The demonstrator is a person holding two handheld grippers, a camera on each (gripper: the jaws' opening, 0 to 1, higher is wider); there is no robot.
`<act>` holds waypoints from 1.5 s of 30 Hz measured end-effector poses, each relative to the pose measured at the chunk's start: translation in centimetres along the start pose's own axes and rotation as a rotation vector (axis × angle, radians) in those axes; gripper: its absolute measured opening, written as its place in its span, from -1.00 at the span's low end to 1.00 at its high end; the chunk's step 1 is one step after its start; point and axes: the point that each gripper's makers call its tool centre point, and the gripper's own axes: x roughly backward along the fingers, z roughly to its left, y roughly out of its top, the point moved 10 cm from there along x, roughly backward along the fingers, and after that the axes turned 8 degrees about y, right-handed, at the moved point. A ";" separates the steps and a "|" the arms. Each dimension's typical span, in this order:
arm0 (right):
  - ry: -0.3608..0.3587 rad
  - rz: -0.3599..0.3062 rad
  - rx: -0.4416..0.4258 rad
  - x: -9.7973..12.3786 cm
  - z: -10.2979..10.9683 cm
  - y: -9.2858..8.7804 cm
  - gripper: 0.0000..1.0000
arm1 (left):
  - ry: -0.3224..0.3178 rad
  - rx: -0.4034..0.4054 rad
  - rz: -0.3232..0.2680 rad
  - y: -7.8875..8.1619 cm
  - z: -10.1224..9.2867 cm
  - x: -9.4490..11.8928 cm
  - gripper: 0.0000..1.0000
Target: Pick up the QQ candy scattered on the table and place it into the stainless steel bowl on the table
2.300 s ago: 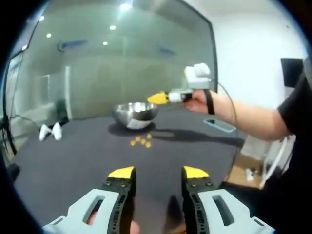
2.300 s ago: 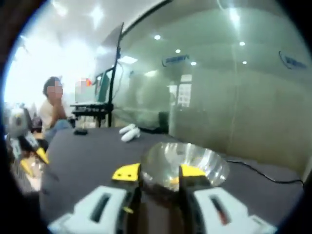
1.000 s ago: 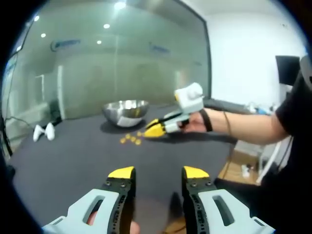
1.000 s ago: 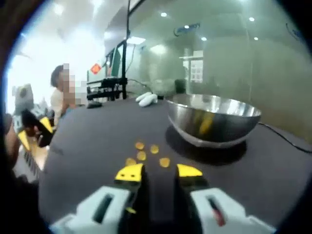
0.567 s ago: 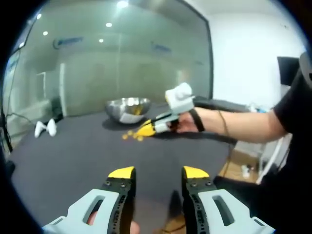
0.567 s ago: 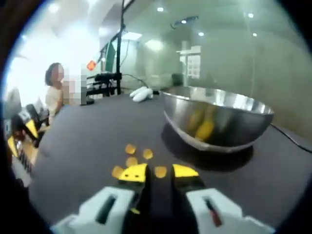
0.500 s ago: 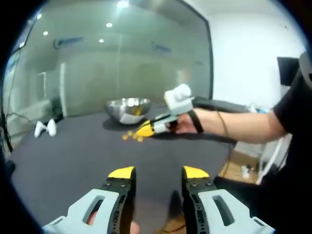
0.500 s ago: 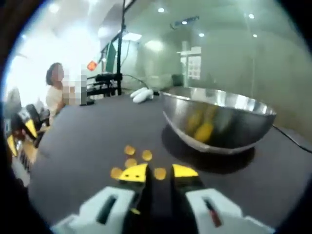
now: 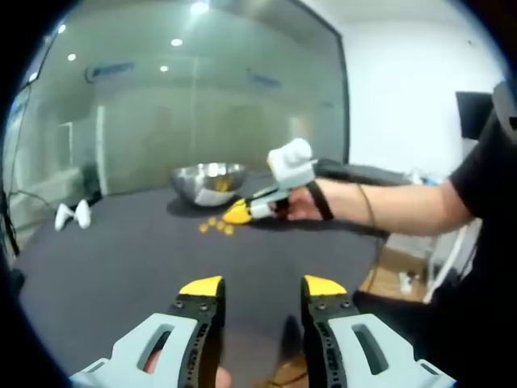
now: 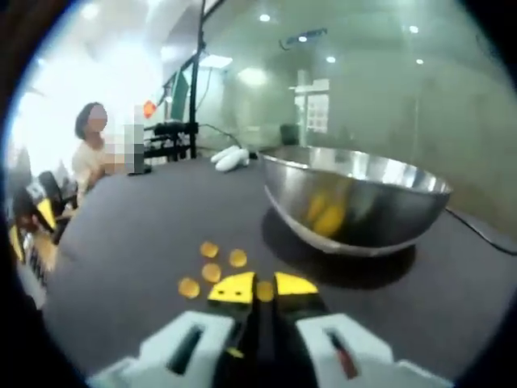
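Idling with the left gripper (image 9: 262, 288) gaping, unladen. Nipping a small round yellow QQ candy (image 10: 264, 290) between the right gripper (image 10: 262, 286), four more just left; shiny stainless steel bowl (image 10: 355, 199) ahead-right. Probably light, soft, slippery: pinching gently across its edges.

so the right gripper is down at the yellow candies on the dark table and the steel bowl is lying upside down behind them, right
Not quite: the steel bowl stands upright, open side up, as the right gripper view shows. The rest holds: the right gripper is down at the yellow candies on the dark table, with the bowl behind them.
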 end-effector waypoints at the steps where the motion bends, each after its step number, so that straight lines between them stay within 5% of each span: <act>1: 0.002 -0.001 -0.001 0.2 0.1 0.1 -0.82 | 0.002 0.000 -0.001 0.0 0.0 0.0 -0.22; 12: -0.003 -0.071 0.004 3.9 1.2 1.9 -0.82 | -0.003 -0.010 -0.010 0.5 -0.1 0.0 -0.22; 16: -0.077 -0.096 0.084 6.2 0.3 3.0 -0.82 | -0.005 -0.012 -0.008 0.4 -0.2 -0.1 -0.22; 24: -0.106 -0.127 0.094 8.3 -1.0 4.4 -0.81 | -0.012 -0.022 -0.006 0.6 -0.5 -0.1 -0.22; 33: -0.119 -0.135 0.123 7.5 -2.1 6.7 -0.81 | -0.011 -0.027 -0.004 0.6 -0.6 -0.4 -0.22; 45: -0.175 -0.182 0.017 3.5 -6.6 10.8 -0.80 | -0.024 -0.031 -0.002 0.5 -1.0 -0.5 -0.22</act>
